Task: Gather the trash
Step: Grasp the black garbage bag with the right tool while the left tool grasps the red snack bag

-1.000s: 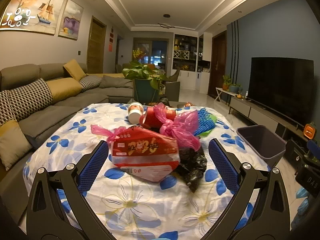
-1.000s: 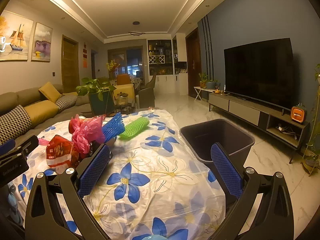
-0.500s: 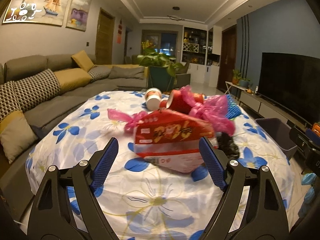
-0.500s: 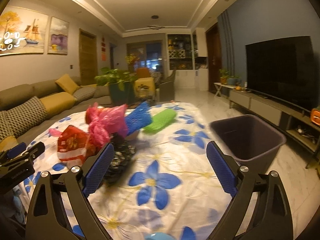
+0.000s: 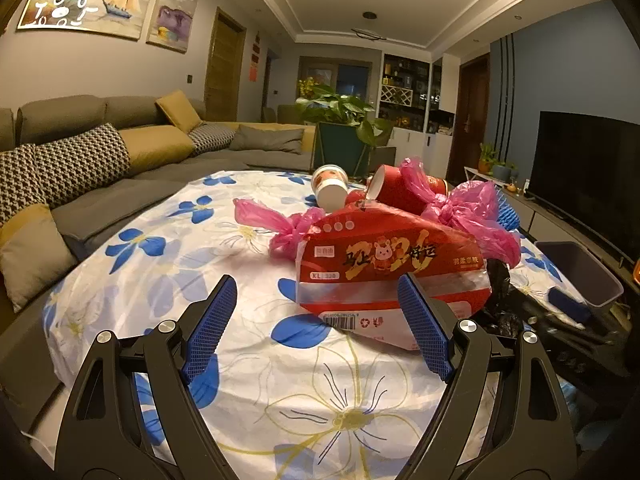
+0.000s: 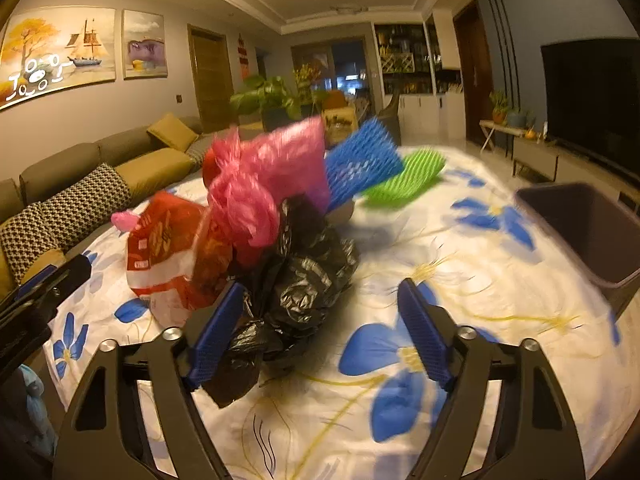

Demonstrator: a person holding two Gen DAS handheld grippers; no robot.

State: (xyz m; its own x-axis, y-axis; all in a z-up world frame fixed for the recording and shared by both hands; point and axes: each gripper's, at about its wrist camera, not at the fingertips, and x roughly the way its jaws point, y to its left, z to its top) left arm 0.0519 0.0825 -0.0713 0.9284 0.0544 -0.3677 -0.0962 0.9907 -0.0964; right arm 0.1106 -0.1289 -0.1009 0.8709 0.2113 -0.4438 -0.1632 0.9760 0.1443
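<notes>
Trash point(image 6: 276, 216) looms nearer than before; both grippers' fingers point(image 5: 210, 326) point(image 6: 424, 330) stay apart, empty.

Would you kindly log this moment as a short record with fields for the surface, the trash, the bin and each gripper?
surface: table with floral cloth
trash pile: red packet, pink bag, black bag, red cup, blue mesh, green mesh
bin: grey bin, beside the table, nothing visible inside
left gripper: open, facing the red packet
right gripper: open, black bag at its left finger

Open left tongs point(image 5: 316, 320) face red packet point(image 5: 390, 266).
</notes>
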